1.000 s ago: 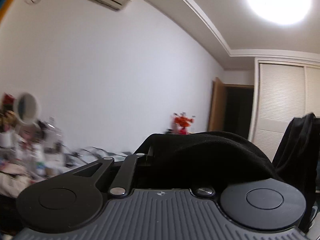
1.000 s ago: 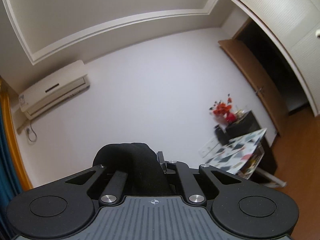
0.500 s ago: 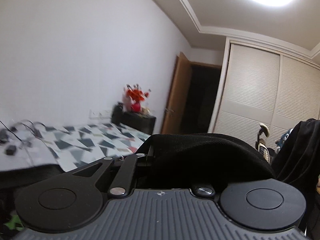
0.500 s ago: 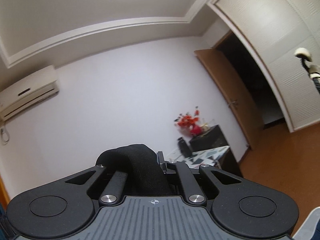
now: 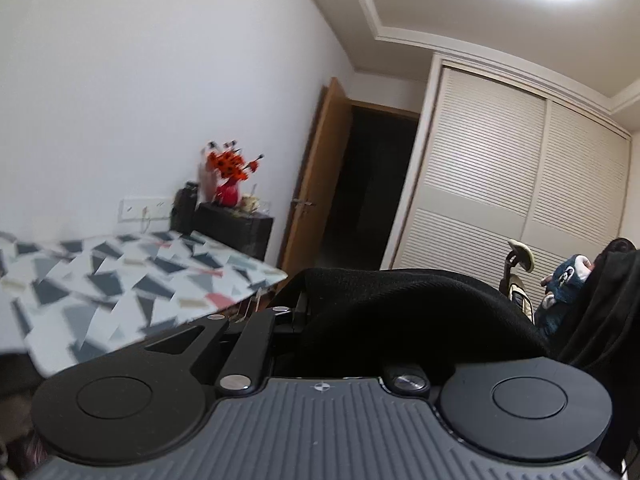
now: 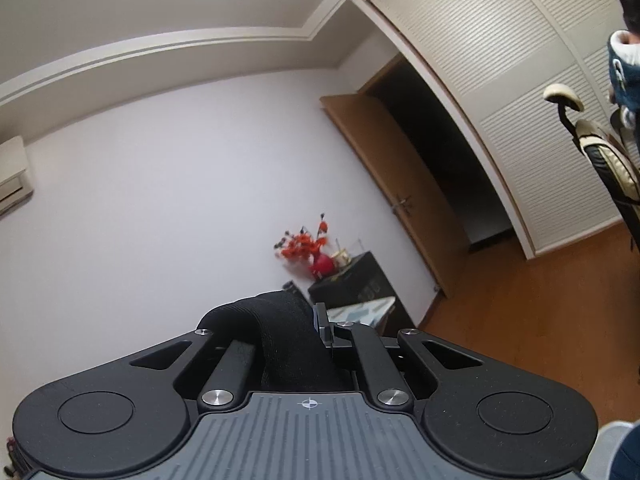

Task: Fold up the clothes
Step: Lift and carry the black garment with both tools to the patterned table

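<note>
A black garment is held up in the air by both grippers. My left gripper is shut on it; the cloth drapes over the right finger and hangs down at the right edge. My right gripper is shut on a thick fold of the same black garment, which bulges over the left finger. The fingertips are hidden by the cloth in both views.
A bed with a geometric-patterned cover lies low at the left. A black cabinet with a red flower vase stands by the wall. An open wooden door, a louvered wardrobe and an office chair stand to the right.
Both grippers, still holding the garment, have swung to the right and tilted down: the air conditioner and cluttered shelf left view, and the bed, door and wardrobe came in.
</note>
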`<state>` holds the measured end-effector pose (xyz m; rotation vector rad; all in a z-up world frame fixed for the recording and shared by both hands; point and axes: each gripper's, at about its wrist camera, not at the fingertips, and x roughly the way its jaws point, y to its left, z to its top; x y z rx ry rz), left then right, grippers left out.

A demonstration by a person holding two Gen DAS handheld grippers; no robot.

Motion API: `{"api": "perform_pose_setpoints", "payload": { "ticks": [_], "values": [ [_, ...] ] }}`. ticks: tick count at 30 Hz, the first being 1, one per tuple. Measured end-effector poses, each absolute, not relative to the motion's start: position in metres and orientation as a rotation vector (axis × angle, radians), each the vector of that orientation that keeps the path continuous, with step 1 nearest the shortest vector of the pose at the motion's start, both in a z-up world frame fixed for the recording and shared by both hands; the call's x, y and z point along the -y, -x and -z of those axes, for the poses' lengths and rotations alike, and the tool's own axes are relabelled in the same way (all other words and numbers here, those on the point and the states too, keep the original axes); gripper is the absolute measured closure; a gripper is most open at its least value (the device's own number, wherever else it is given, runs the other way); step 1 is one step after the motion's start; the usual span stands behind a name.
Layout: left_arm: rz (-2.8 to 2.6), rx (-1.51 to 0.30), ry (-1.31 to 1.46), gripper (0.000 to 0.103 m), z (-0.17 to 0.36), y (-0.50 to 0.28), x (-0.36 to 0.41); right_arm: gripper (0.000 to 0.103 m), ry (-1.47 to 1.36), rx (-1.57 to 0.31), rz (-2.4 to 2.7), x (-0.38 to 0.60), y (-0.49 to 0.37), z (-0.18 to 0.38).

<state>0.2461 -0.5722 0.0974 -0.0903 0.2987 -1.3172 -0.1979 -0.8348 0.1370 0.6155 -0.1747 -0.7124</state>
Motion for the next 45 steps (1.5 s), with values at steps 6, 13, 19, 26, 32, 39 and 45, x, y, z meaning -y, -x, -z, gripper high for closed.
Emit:
{"api": "perform_pose_setpoints", "payload": {
  "ticks": [6,13,19,26,32,39,45],
  "values": [
    [1.402,-0.261,0.062,0.095,-0.091,-0.269,0.625,0.097,-0.628,0.193,0.757,0.885,0.163,-0.129],
    [1.442,-0.408,0.03,0.095,-0.075,-0.288,0.688,0.097,-0.644,0.215,0.799,0.947,0.123,-0.118],
    [1.435,-0.461,-0.025,0.095,-0.064,-0.303,0.749,0.097,-0.67,0.25,0.749,1.031,0.09,-0.099],
    [1.338,-0.457,-0.028,0.095,-0.074,-0.34,0.839,0.097,-0.7,0.29,0.69,1.129,0.053,-0.078],
    [1.289,-0.331,-0.02,0.095,-0.1,-0.359,0.893,0.097,-0.668,0.258,0.591,1.229,-0.001,-0.098],
    [1.235,-0.34,0.097,0.095,-0.127,-0.427,0.92,0.097,-0.56,0.263,0.456,1.298,-0.078,-0.141],
    [1.192,-0.414,0.239,0.095,-0.137,-0.522,0.928,0.097,-0.521,0.213,0.388,1.336,-0.177,-0.175]
  ]
}}
